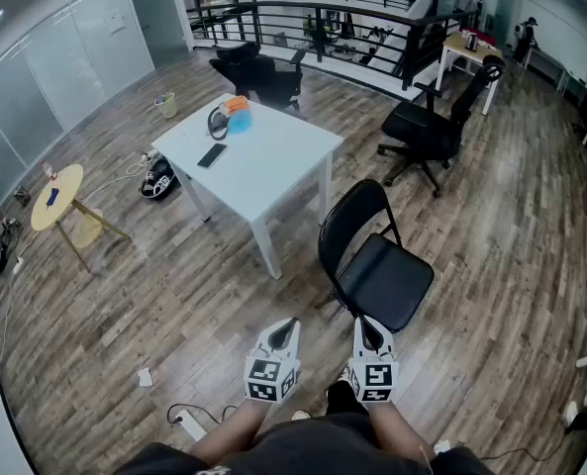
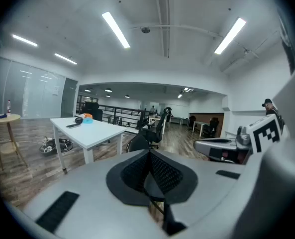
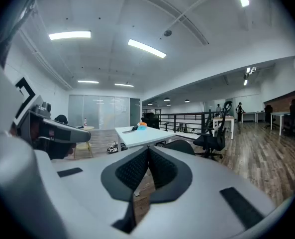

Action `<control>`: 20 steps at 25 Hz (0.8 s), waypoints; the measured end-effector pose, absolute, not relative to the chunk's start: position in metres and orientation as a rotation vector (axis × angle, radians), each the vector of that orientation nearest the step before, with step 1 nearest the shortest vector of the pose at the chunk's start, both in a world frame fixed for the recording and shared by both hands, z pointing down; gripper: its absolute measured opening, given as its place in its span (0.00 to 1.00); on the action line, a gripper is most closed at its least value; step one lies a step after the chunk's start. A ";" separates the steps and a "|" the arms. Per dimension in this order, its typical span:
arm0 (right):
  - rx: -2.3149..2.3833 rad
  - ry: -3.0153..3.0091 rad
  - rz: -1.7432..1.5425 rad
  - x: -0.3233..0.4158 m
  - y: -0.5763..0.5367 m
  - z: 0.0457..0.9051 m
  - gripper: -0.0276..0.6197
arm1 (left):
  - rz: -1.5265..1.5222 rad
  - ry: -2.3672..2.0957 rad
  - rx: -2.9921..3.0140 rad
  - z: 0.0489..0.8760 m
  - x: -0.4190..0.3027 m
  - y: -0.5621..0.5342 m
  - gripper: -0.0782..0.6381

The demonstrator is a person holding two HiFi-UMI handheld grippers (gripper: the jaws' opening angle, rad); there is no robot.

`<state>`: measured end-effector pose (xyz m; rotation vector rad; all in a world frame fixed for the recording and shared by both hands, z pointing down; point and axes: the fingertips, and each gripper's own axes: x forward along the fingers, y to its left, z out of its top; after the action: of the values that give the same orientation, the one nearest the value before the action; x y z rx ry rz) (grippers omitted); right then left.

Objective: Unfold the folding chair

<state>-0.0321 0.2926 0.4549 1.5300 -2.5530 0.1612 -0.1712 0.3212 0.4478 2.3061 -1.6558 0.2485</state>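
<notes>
A black folding chair point(image 1: 374, 257) stands unfolded on the wooden floor beside the white table point(image 1: 263, 166), its seat flat and its backrest upright. My left gripper point(image 1: 283, 331) and right gripper point(image 1: 368, 329) hang side by side just in front of the chair's seat, both shut with nothing between the jaws. In the left gripper view the left gripper point(image 2: 148, 156) points toward the chair's backrest point(image 2: 138, 143), which peeks over its body. Likewise the right gripper point(image 3: 147, 153) shows touching pads, with the backrest point(image 3: 179, 146) just beyond it.
A black office chair point(image 1: 434, 127) stands to the right of the table, another point(image 1: 258, 72) behind it. A small round yellow table point(image 1: 63, 201) is at the left. On the floor near my feet lie a power strip point(image 1: 188, 425) and its cable. A railing point(image 1: 323, 23) runs along the back.
</notes>
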 end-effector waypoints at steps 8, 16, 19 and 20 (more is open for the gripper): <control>1.525 -2.555 0.215 0.015 0.168 0.467 0.06 | 0.308 -1.674 2.282 0.453 -0.132 0.194 0.12; 1.554 -2.546 0.284 0.062 0.083 0.486 0.06 | 0.391 -1.661 2.259 0.463 -0.098 0.106 0.12; 1.572 -2.537 0.294 0.076 0.065 0.495 0.06 | 0.401 -1.677 2.250 0.467 -0.094 0.083 0.12; 1.578 -2.532 0.299 0.080 0.060 0.499 0.06 | 0.405 -1.683 2.252 0.468 -0.093 0.078 0.12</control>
<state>0.0802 0.0604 0.4993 1.5782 -2.5317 0.2994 -0.0926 0.0776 0.4682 2.2517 -1.6834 0.4055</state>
